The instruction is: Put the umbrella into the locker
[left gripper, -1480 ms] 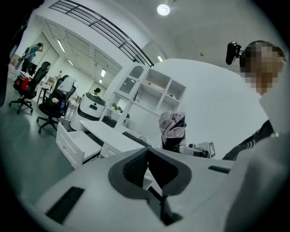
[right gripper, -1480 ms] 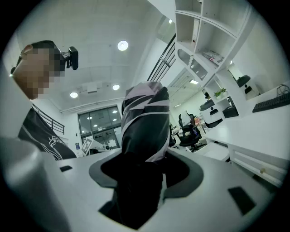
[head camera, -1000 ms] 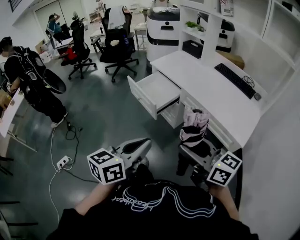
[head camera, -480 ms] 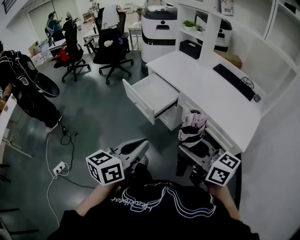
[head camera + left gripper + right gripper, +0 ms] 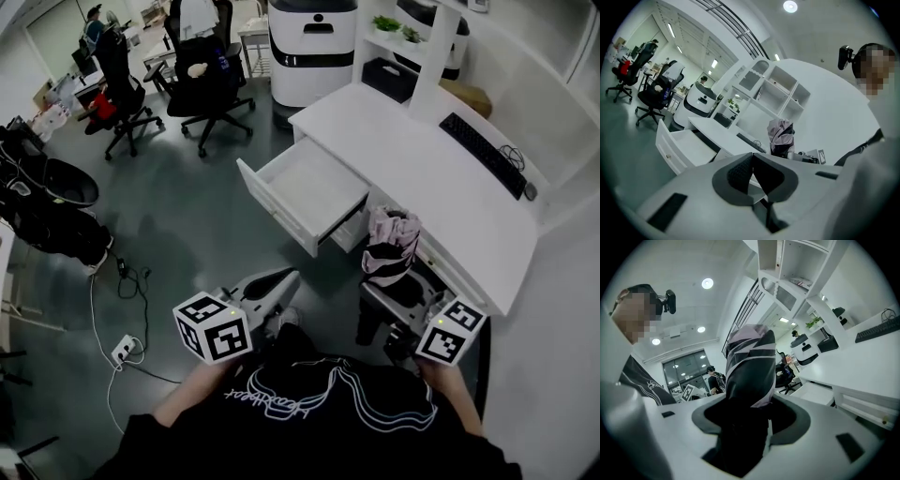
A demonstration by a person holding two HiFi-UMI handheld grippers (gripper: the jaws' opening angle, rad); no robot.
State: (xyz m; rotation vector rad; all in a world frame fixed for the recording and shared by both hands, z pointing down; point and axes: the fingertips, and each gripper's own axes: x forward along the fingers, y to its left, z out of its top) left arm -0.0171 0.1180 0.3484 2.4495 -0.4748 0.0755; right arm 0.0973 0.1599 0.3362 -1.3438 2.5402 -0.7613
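Note:
A folded pink-and-black umbrella point(image 5: 389, 244) stands upright in my right gripper point(image 5: 401, 292), which is shut on its lower end. In the right gripper view the umbrella point(image 5: 750, 366) rises out of the gripper point(image 5: 747, 411) and hides the pads. My left gripper point(image 5: 284, 276) hangs to the left of it, shut and empty, its pads point(image 5: 740, 171) touching. An open white drawer point(image 5: 309, 187) juts out of the white desk point(image 5: 422, 159), ahead of both grippers. The left gripper view shows the drawer point(image 5: 686, 145) at left and the umbrella point(image 5: 781, 136) at right.
A keyboard point(image 5: 483, 155) lies on the desk under white shelves. A white machine point(image 5: 312, 47) and black office chairs point(image 5: 211, 75) stand at the back. On the grey floor at left lie a power strip point(image 5: 124, 351) and a cable point(image 5: 131, 272).
Both grippers have moved forward toward the desk, the umbrella still in the right one. The open drawer now sits nearer, and the person at the left has slid to the frame's edge.

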